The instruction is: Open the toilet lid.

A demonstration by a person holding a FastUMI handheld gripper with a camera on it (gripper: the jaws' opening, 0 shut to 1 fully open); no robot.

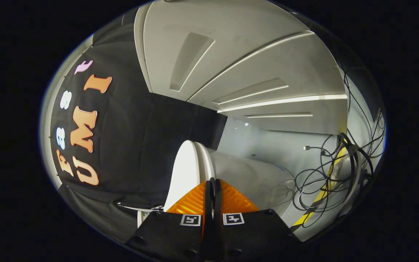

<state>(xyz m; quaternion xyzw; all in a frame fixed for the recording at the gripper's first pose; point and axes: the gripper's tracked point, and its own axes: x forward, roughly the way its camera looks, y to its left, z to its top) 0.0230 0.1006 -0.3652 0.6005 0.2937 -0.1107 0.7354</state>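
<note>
While the jaws of the gripper (212,182) stand pressed together with nothing between them, the toilet lid (184,171) rises just ahead of their tips, a little to the left; it stands raised on edge, its long axis running up and away from the fingers, its thin rim turned toward the camera; the toilet body (253,174) lies beside it to the right; beyond that, tangled cables (336,171) hang against a pale wall (267,140).
</note>
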